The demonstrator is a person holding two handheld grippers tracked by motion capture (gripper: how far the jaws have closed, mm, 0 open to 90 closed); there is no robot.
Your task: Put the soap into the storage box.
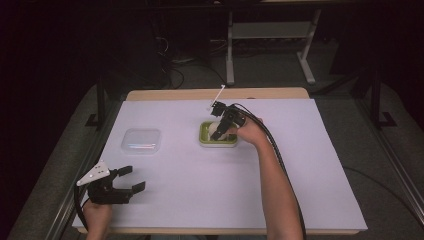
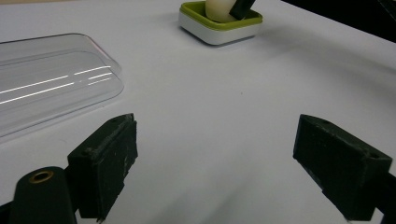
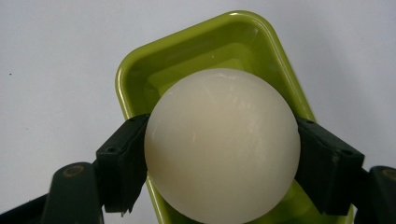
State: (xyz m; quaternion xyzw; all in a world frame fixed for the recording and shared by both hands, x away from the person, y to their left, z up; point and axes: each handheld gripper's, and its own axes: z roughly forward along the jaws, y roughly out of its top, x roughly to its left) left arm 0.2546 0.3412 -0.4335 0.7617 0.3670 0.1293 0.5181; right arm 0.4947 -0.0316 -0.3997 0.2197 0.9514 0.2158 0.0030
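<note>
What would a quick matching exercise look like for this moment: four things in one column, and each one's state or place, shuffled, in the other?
Things:
1. cream ball
2. green tray
3. clear lid
4. left gripper

States:
A. open, holds nothing, near the table's front edge
B. clamped between the right gripper's jaws
C. lies alone on the white sheet, left of the tray
D. sits under the ball

Pairs: 1-B, 2-D, 3-C, 4-A

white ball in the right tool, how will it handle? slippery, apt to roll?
The ball looks smooth and glossy, so probably slippery; the right tool grips it only at two side points. Being round, it would likely roll if set on the flat table; the green tray rim should contain it.
</note>
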